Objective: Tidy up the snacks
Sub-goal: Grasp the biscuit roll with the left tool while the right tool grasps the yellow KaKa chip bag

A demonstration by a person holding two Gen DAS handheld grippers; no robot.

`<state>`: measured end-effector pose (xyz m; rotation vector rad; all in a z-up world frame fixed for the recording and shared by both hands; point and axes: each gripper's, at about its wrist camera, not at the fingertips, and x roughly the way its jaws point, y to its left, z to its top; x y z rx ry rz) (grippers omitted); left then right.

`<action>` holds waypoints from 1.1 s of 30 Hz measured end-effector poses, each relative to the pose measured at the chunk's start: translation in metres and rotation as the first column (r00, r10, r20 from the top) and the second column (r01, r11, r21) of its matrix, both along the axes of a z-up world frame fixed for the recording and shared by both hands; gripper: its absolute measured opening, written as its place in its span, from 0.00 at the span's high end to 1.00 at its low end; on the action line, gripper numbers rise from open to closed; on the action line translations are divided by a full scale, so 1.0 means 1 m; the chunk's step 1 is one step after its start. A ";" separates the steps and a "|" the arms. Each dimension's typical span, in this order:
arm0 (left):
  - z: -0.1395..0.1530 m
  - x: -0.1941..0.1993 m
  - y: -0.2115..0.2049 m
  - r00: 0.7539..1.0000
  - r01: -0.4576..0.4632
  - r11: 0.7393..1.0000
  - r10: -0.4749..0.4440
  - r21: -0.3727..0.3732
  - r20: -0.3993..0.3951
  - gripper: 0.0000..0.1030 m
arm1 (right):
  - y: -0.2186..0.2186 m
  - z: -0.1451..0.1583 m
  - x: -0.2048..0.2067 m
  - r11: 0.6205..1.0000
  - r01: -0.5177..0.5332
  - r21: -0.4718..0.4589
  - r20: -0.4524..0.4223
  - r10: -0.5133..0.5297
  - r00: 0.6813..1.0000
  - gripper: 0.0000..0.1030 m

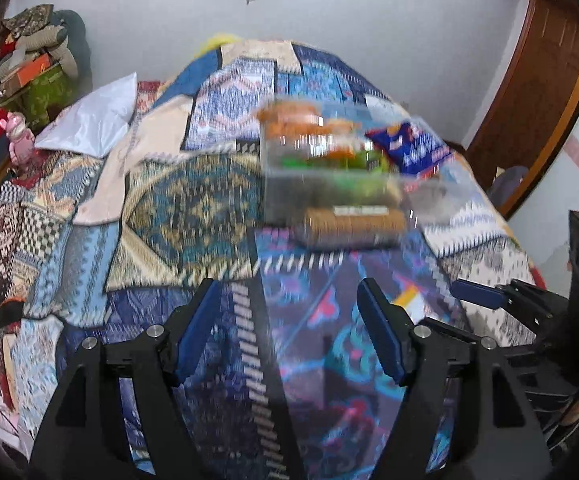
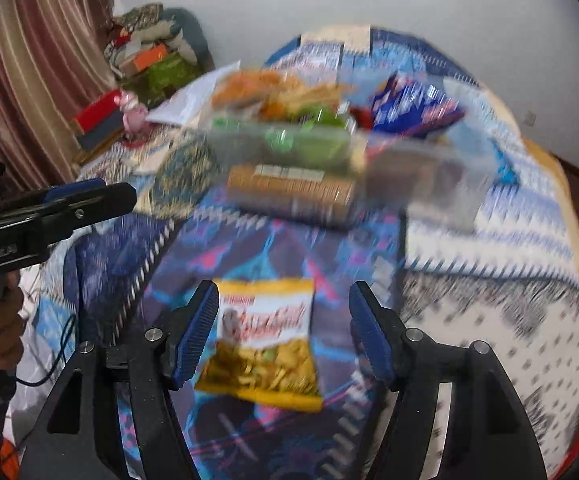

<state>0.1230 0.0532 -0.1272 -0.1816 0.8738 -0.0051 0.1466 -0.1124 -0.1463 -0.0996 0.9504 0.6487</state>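
Observation:
Both views are motion-blurred. My left gripper [image 1: 287, 292] is open over the patterned bedspread [image 1: 193, 208] with nothing between its fingers. My right gripper [image 2: 282, 292] is open, and a yellow snack bag [image 2: 265, 344] lies flat on the bedspread between its fingers; the right pad stands clear of it. Further back sits a clear container of snacks [image 1: 321, 160] [image 2: 289, 132]. A roll of biscuits [image 1: 353, 226] [image 2: 293, 192] lies in front of it. A blue packet [image 1: 413, 146] [image 2: 413, 108] sits to its right, above a second clear container [image 2: 441, 172].
A white bag [image 1: 93, 116] lies at the bed's back left. A pink toy [image 1: 19, 136] and a pile of boxes and cloth [image 1: 37, 64] stand beyond the left edge. A wooden door [image 1: 529, 100] is at the right. A hand [image 2: 1, 320] holds the left gripper.

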 end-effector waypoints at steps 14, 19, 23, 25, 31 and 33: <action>-0.021 0.045 -0.032 0.993 0.113 0.993 -0.112 0.019 -0.046 0.32 | -0.008 -0.023 -0.005 1.000 -0.011 0.003 -0.018 0.011 1.000 0.49; -0.024 0.084 -0.055 0.982 0.187 0.979 -0.184 0.078 -0.040 0.32 | -0.033 -0.019 0.007 0.998 0.058 0.017 -0.012 -0.058 0.998 0.49; -0.030 0.111 -0.066 0.976 0.219 0.967 -0.215 0.134 -0.045 0.32 | -0.046 -0.019 0.019 0.995 0.095 0.009 -0.006 -0.095 0.995 0.49; -0.034 0.118 -0.068 0.972 0.233 0.962 -0.228 0.143 -0.055 0.29 | -0.051 -0.019 0.023 0.994 0.105 0.010 -0.004 -0.105 0.994 0.49; -0.043 0.128 -0.070 0.955 0.293 0.949 -0.284 0.119 -0.084 0.18 | -0.057 -0.021 0.031 0.992 0.121 0.027 -0.006 -0.121 0.993 0.49; -0.046 0.134 -0.072 0.935 0.343 0.935 -0.331 0.092 -0.127 0.18 | -0.056 -0.021 0.031 0.991 0.123 0.043 -0.014 -0.123 0.992 0.49</action>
